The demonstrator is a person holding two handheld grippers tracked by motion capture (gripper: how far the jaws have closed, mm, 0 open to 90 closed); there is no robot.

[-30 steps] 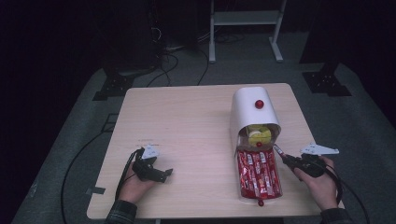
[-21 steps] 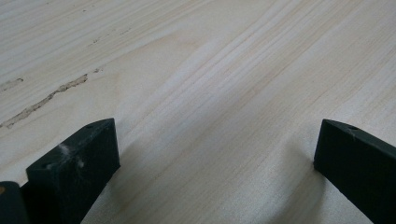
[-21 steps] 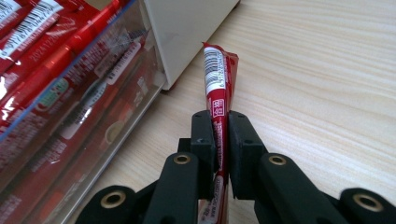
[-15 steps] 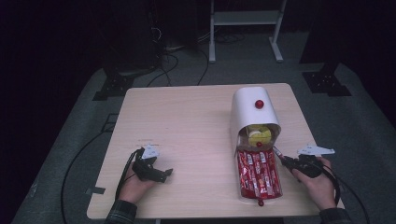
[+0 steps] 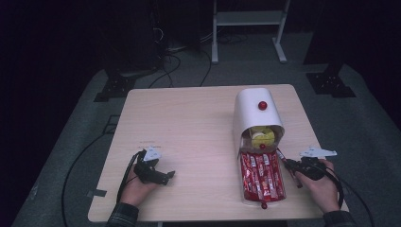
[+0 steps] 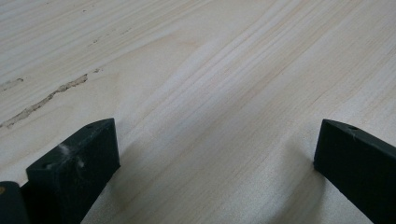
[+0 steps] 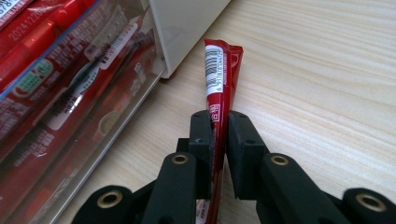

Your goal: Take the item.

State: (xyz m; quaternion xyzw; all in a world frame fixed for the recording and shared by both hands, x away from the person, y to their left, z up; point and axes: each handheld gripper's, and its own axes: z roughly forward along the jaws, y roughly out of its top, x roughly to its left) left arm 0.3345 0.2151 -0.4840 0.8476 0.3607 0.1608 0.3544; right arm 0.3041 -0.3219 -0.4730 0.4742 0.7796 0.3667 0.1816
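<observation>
A white round-topped box [image 5: 250,111] with a red knob [image 5: 262,105] lies on the right half of the wooden table [image 5: 189,123]. Its clear drawer [image 5: 246,189] is pulled out toward me and holds several red stick packets [image 5: 260,177]. My right gripper [image 5: 287,164] sits just right of the drawer, shut on one red stick packet [image 5: 280,154]. In the right gripper view this packet [image 7: 220,79] stands up between the jaws of the gripper [image 7: 219,126], beside the drawer [image 7: 60,98]. My left gripper [image 5: 158,176] rests open on bare wood, and nothing lies between its fingers [image 6: 79,158].
Yellow items [image 5: 259,137] show inside the box's open front. A second red knob [image 5: 264,205] marks the drawer's near end. The table's left and middle are bare wood. Dark floor, cables and a white frame [image 5: 248,19] lie beyond the far edge.
The right gripper has shifted slightly beside the drawer with the red packet still in it. The left gripper has stayed put.
</observation>
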